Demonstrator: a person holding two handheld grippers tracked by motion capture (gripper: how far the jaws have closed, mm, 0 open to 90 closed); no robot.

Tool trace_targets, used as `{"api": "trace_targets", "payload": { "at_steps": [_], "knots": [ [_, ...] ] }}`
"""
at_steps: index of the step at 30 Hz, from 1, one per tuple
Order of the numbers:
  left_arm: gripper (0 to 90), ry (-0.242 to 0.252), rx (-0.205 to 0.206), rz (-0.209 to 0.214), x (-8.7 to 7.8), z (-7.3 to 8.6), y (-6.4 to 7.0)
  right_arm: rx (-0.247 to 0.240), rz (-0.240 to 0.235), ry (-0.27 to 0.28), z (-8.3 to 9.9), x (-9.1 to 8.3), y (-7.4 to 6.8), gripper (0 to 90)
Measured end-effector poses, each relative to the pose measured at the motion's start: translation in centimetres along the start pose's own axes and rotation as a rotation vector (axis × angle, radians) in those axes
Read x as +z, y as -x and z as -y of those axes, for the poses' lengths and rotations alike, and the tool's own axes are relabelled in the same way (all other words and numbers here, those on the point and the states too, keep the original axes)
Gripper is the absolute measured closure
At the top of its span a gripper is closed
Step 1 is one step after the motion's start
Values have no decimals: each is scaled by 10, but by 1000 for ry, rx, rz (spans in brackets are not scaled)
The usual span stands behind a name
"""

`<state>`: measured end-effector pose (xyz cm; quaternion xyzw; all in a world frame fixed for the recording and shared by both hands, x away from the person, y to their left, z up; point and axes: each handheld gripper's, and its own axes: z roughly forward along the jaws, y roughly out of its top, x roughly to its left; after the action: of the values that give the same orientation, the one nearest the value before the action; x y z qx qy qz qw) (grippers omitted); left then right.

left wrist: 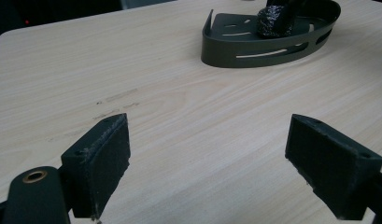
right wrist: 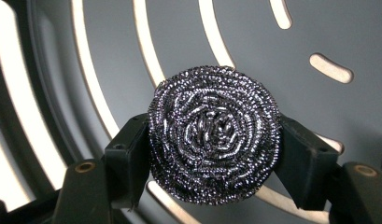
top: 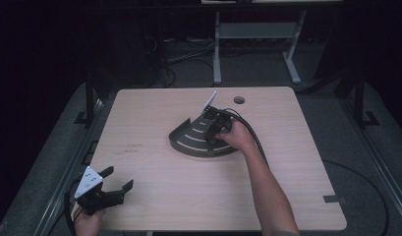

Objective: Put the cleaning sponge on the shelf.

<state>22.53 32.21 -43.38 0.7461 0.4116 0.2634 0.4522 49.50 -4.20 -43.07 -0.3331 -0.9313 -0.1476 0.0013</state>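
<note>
Wooden surface (top: 154, 187) is carrying a dark grey slotted corner tray (top: 188, 140), quarter-round with a low curved wall, lying near the middle toward the far edge. Right gripper (top: 214, 129) is reaching down into the tray, its fingers (right wrist: 128, 158) clenching a round steel-wool scourer (right wrist: 214, 133) from both sides, just above the tray floor; contact with the floor cannot be told. Left gripper (top: 117, 178) is sitting at the near left corner, well apart from the tray, fingers (left wrist: 107, 149) spread wide and holding nothing, hovering over bare wood.
</note>
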Motion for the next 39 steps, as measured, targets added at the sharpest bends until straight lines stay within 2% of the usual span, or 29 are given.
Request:
{"api": "trace_targets", "payload": {
  "at_steps": [9, 27, 32, 34, 39],
  "knots": [
    [132, 2, -1, -1, -1, 0, -1, -9, 10, -6, -2, 6, -1, 324],
    [132, 0, 2, -2, 0, -1, 0, -7, 16, -12, -2, 6, -2, 309],
    [132, 1, 0, -3, 0, -1, 0, 4, 17, -16, -1, 6, -1, 257],
    [132, -1, 3, -2, 0, 0, 0, 14, 10, -14, -1, 6, 0, 204],
    [132, -1, 2, -2, 0, -1, 1, -4, 20, -7, 0, 3, -2, 178]
  ]
}}
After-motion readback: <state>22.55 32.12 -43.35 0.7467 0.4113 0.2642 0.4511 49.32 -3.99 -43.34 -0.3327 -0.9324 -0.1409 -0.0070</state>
